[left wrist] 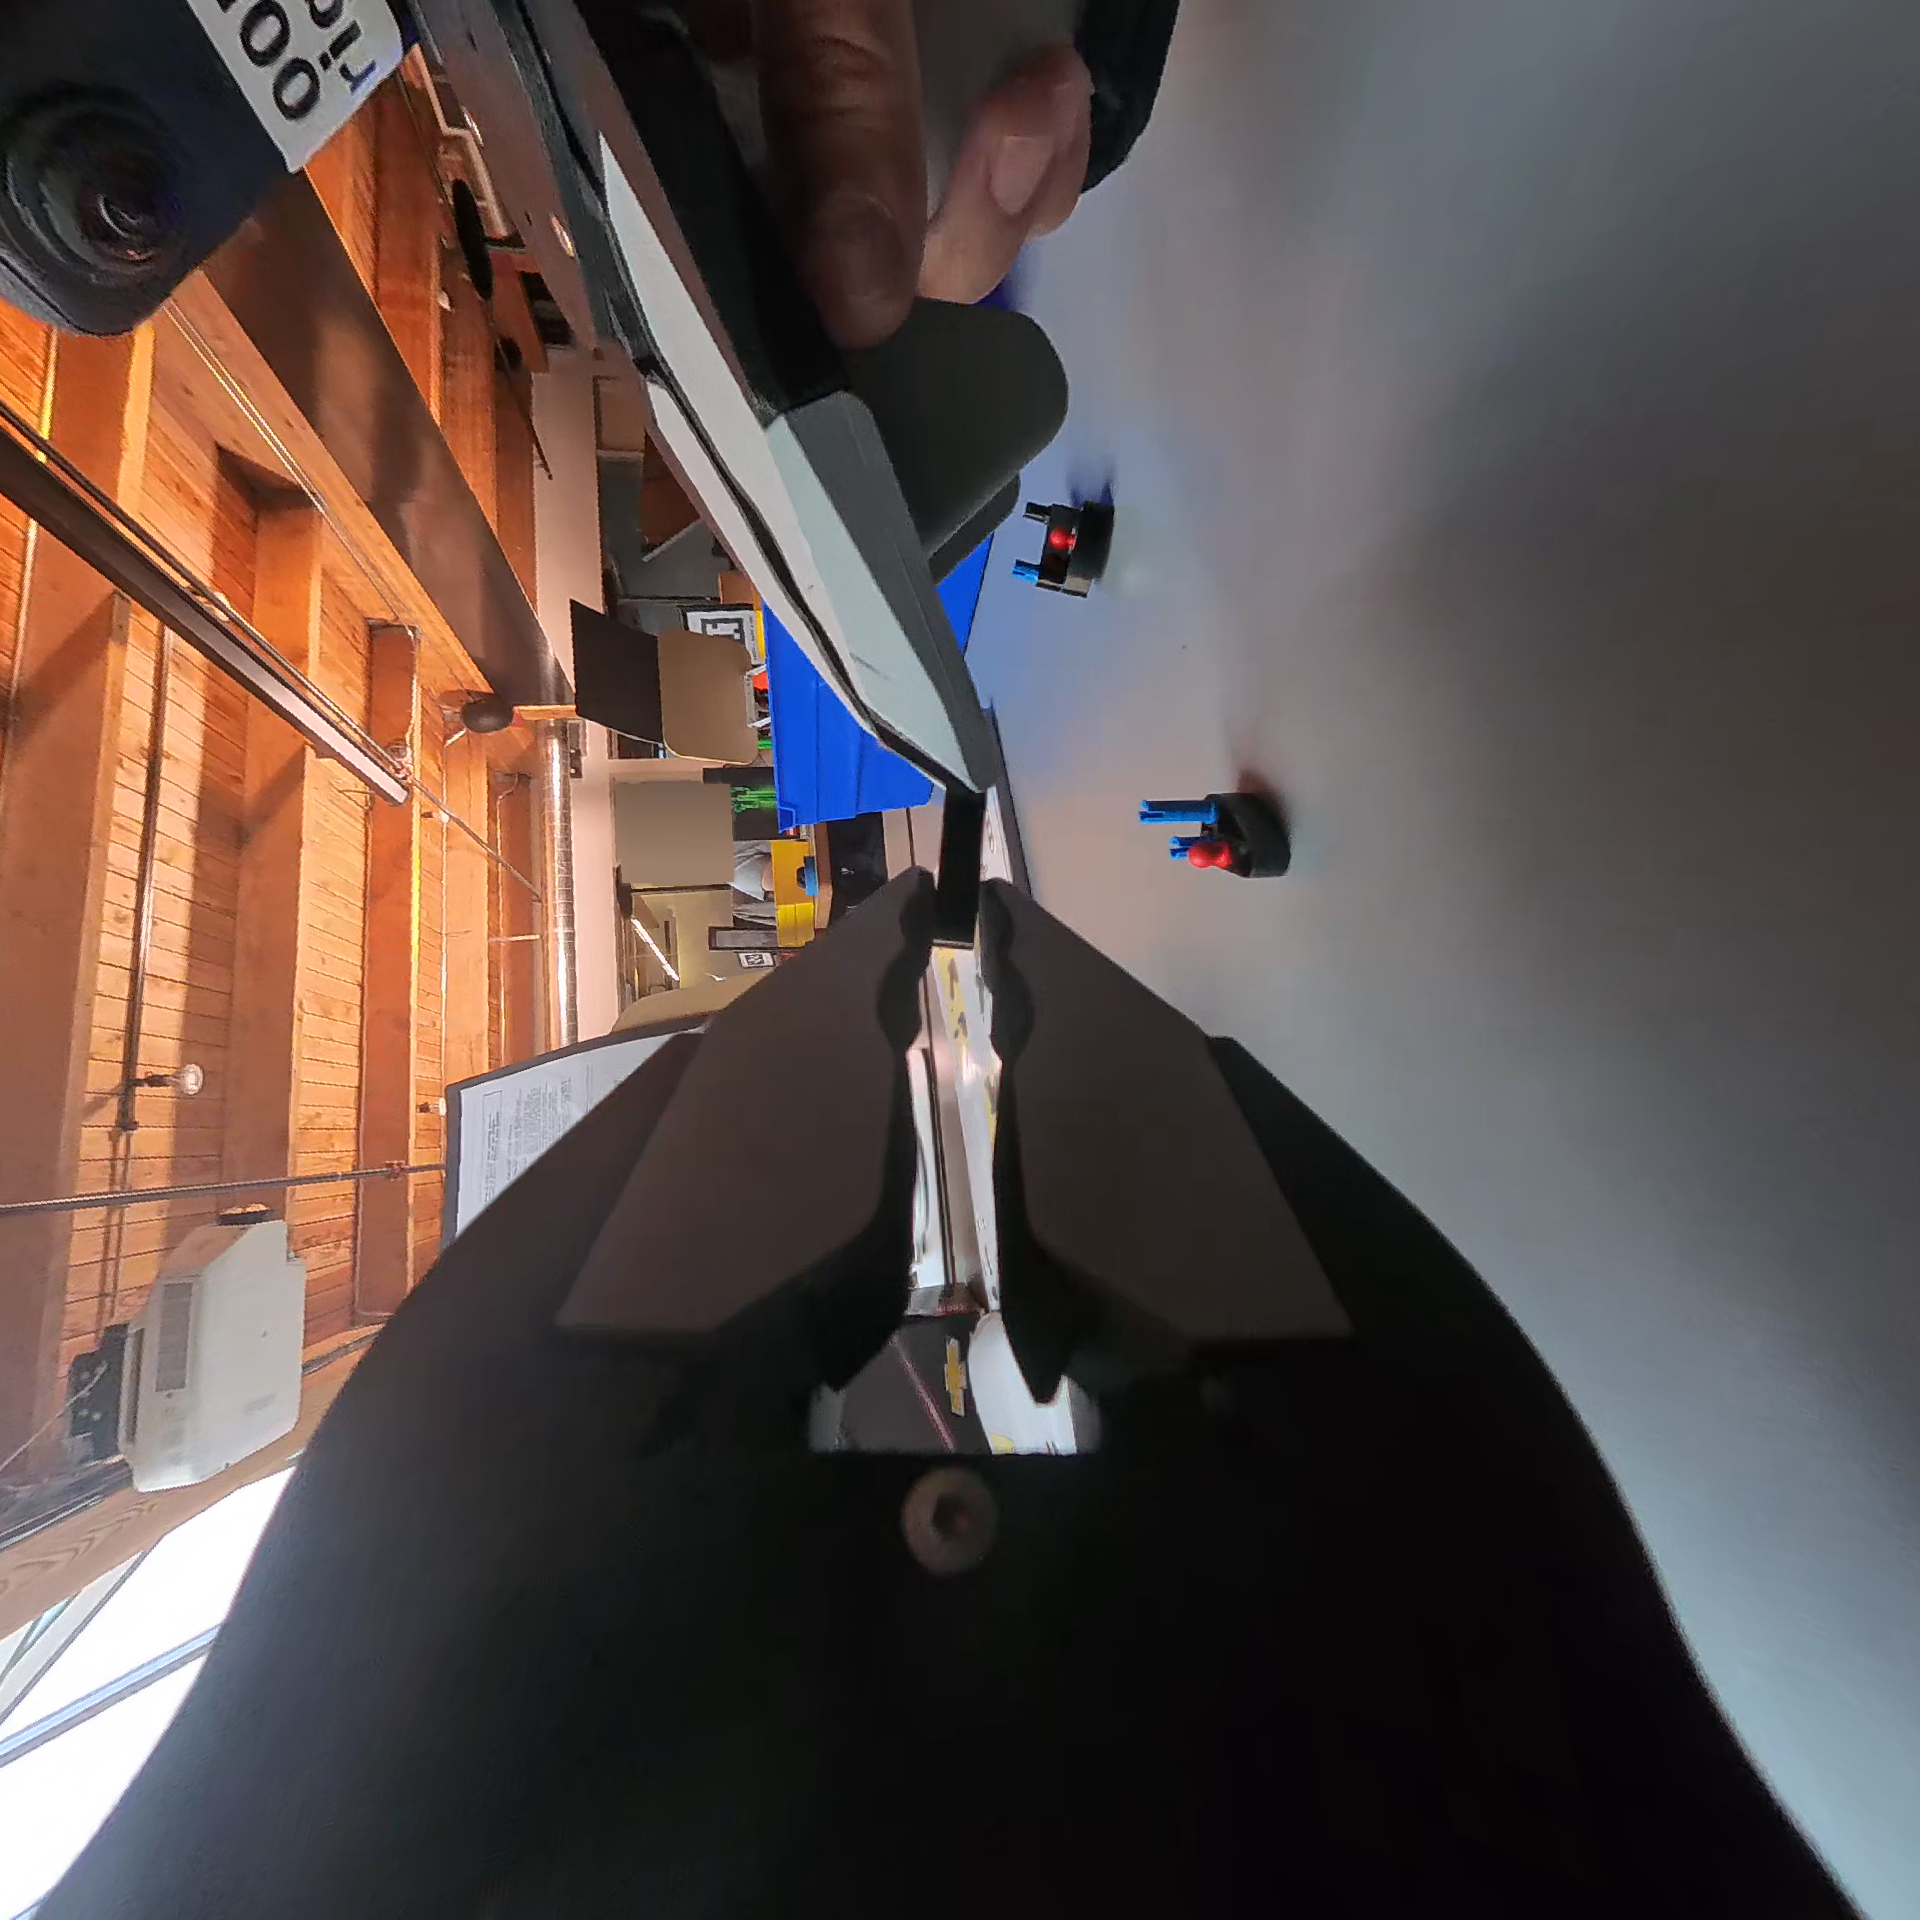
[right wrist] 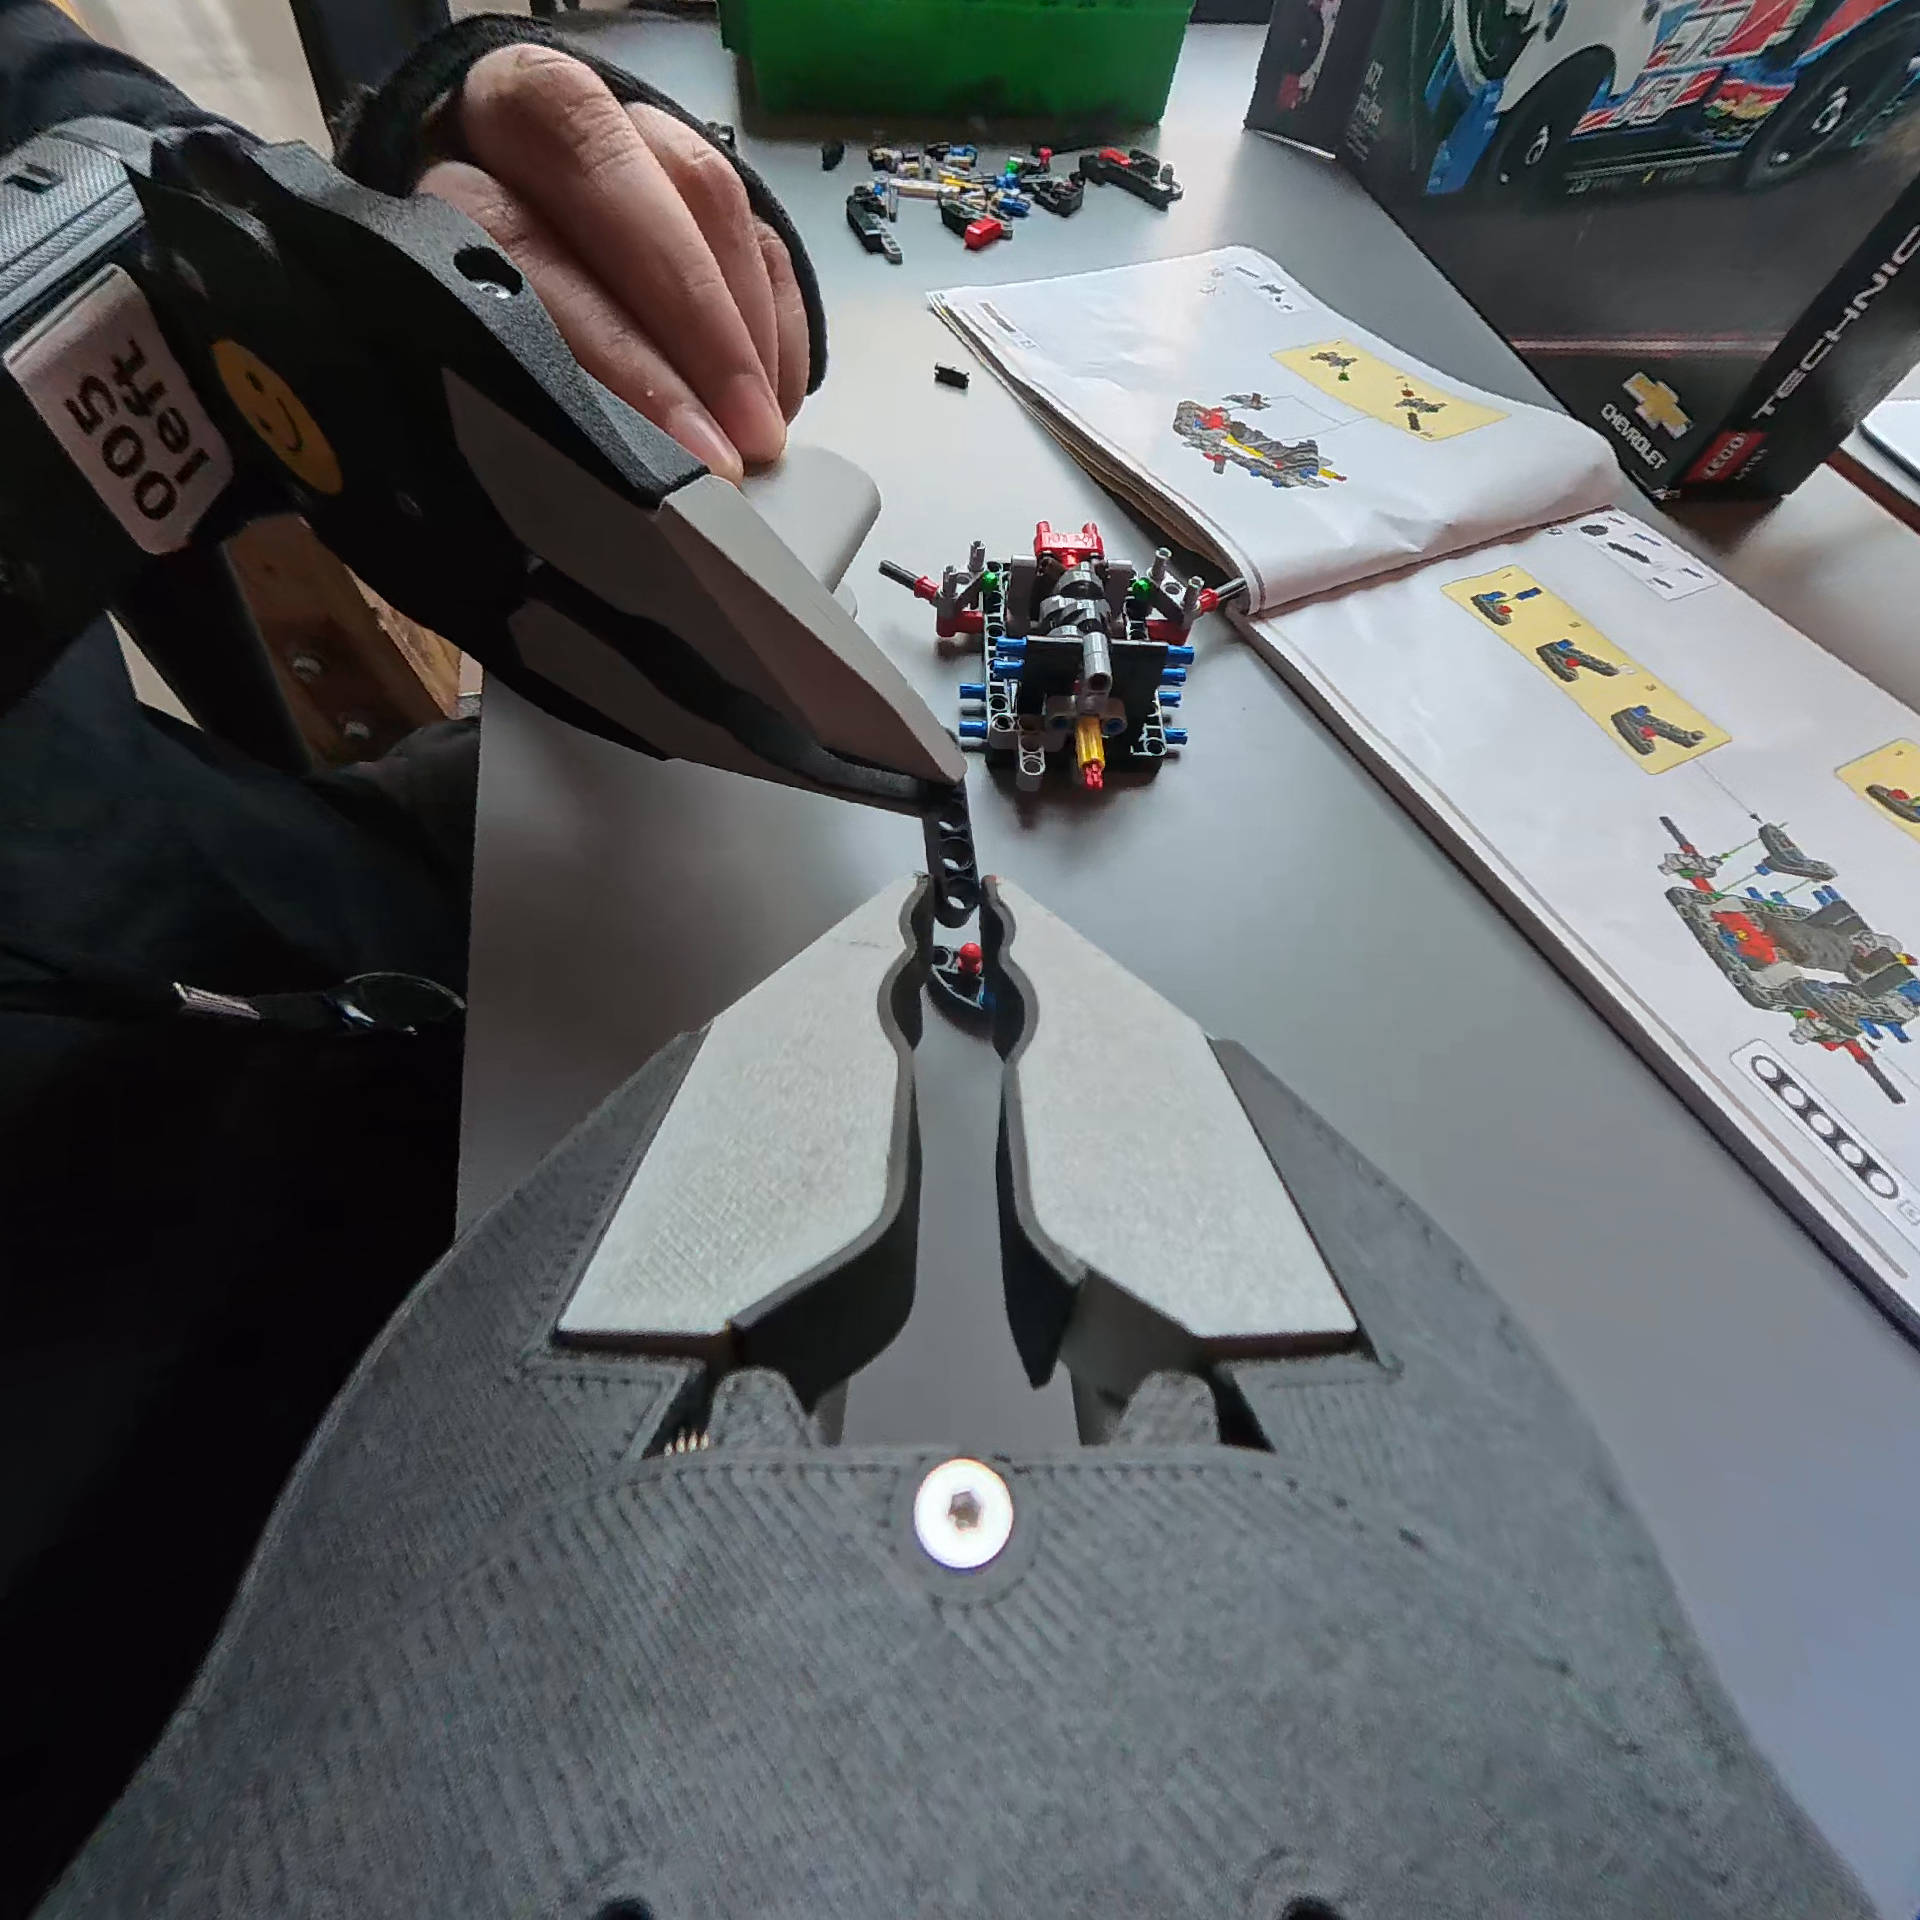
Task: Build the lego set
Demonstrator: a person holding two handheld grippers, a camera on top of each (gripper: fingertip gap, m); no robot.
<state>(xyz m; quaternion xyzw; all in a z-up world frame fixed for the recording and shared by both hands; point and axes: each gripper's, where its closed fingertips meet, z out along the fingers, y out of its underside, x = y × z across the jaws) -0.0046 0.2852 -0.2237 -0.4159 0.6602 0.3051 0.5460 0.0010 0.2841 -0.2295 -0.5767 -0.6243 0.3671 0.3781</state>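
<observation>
held piece: black perforated beam (right wrist: 954, 854), off the table, pinched at both ends.
left gripper (right wrist: 940, 784): fingers pressed together on the beam's upper end; enters from upper left in the right wrist view, gripped by a hand (right wrist: 634, 239).
right gripper (right wrist: 953, 914): tips closed on the beam's lower end; narrow gap behind the tips only.
same grip, left wrist view: left gripper (left wrist: 954, 914) nipping the thin black beam (left wrist: 958, 868), right gripper's tips (left wrist: 961, 774) meeting it from the far end.
beam axis: long axis running from one set of tips to the other, roughly in line with the right gripper's fingers; pin holes facing sideways.
below the tips: small black piece with a red pin (right wrist: 966, 971), seen through the right gripper's gap; cannot tell whether it lies on the table or touches the beam.
key relation: partial chassis build (right wrist: 1070, 655) straight ahead of the right gripper, beyond the beam, on the grey table (right wrist: 1351, 935); both grippers about equally near, since both hold the beam.
judged step: handover or re-grip of the beam before fitting it; which side lets go cannot be told.
other sub-assemblies: two small black pieces with blue and red pins (left wrist: 1226, 836) (left wrist: 1070, 545), well apart on the table.
instructions: open booklet (right wrist: 1351, 468) right of the build.
containers: green bin (right wrist: 956, 52) at the far edge, contents not visible; blue bin (left wrist: 831, 748), contents hidden; set box (right wrist: 1662, 208) far right, standing.
loose parts: small heap (right wrist: 997, 192) on the table in front of the green bin, not inside it.
</observation>
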